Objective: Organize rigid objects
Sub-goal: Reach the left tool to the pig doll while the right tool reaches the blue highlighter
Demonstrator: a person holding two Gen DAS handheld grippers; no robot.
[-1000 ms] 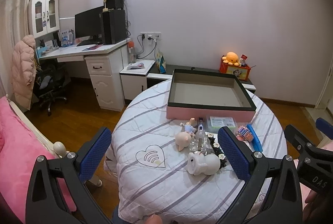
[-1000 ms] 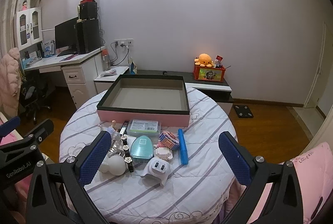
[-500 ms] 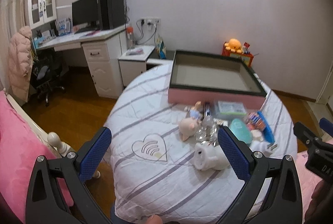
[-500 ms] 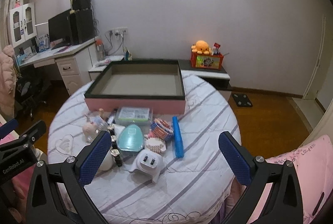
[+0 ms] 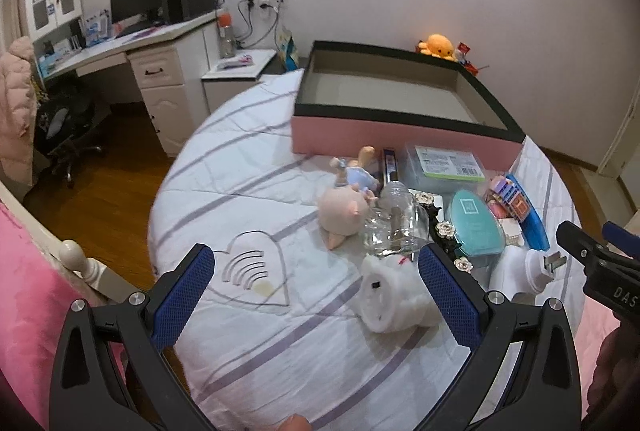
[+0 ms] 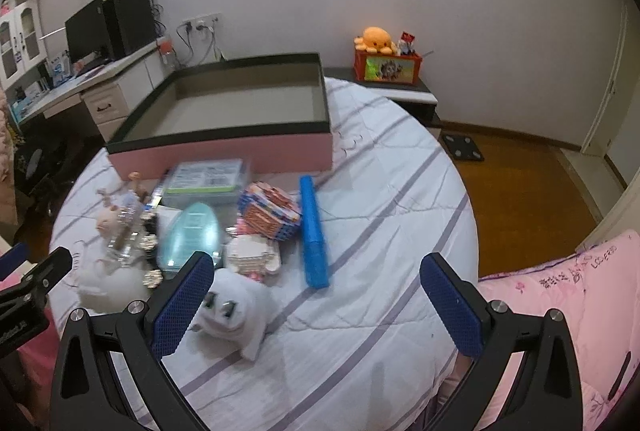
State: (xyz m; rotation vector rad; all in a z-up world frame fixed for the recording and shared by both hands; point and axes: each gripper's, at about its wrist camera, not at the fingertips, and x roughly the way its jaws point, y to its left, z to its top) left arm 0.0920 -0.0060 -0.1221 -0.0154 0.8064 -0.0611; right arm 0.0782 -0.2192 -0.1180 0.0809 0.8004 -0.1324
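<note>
So from the left wrist view, the left tool (image 5: 316,289) is wide open with nothing between its blue pads, hanging over the near edge of the round table (image 5: 240,167) with the striped cloth. Just ahead and to its right sits the pile of stuff: a white fluffy toy (image 5: 394,301) right beside the right-hand pad, a clear glass bottle (image 5: 394,221) lying behind it, a pink pig figure (image 5: 344,211) touching the bottle, a little doll in blue (image 5: 358,173), a teal case (image 5: 474,227) and a clear plastic box with a green label (image 5: 444,163). Behind all that is the big pink box with a black rim (image 5: 400,133), nothing in it. The right tool (image 5: 600,259) pokes in at the right edge. Switching to the right wrist view (a bit blurry), the right tool (image 6: 316,289) is also spread wide and holding nothing. A white charger plug (image 6: 234,315) lies just beside its left pad, a blue bar (image 6: 314,231) lies a little further out, next to a stack of orange-and-blue cards (image 6: 270,209), and the pink box (image 6: 224,151) sits at the far side.
</note>
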